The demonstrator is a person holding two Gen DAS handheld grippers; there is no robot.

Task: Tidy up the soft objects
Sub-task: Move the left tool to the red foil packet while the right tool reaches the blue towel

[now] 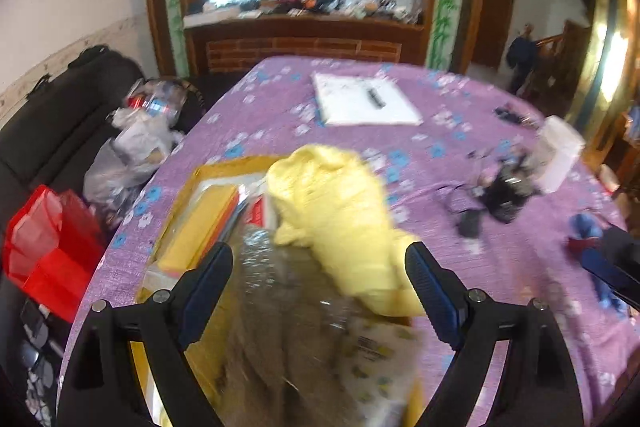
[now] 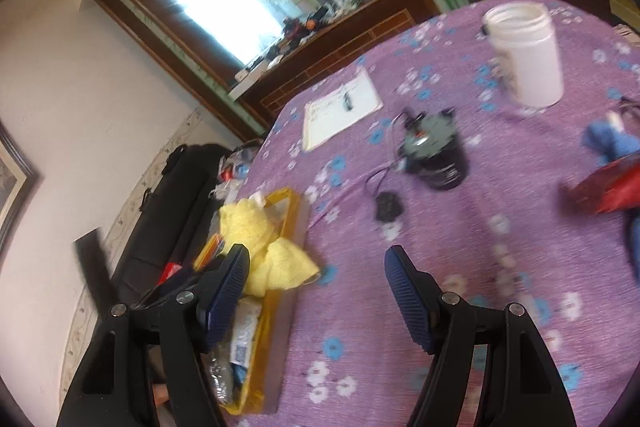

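L gripper [image 1: 320,271]: jaws wide apart, nothing pinched; hangs over yellow box, angled down
R gripper [image 2: 316,279]: jaws wide too, empty; over bare tablecloth just right of the box
Brown bundle [image 1: 280,339]: clear-wrapped soft thing, nearest in L view, lies in box betw/ L fingers but not touching the pads
Printed pack [image 1: 380,351]: white w/ small yellow pattern, beside the bundle, R side
Yellow cloth [image 1: 344,211]: crumpled, on top of box contents, one end droops over box rim toward table; also seen in R view [image 2: 264,247]
Yellow box [image 2: 296,211]: shallow, near table's L edge, holds folders + packets
Tablecloth [image 2: 460,227]: purple, blue/white flowers
Black device [image 2: 436,159]: round, w/ cord, mid-table, blurred
Blue cloth [image 2: 612,143]: far R, next to red item [image 2: 608,191]
White jar [image 2: 528,55]: upright, open top, beyond the device
Notepad [image 2: 340,111]: white, pen on it, far side of table
Sofa [image 1: 52,115]: dark, off table's L, bags on it
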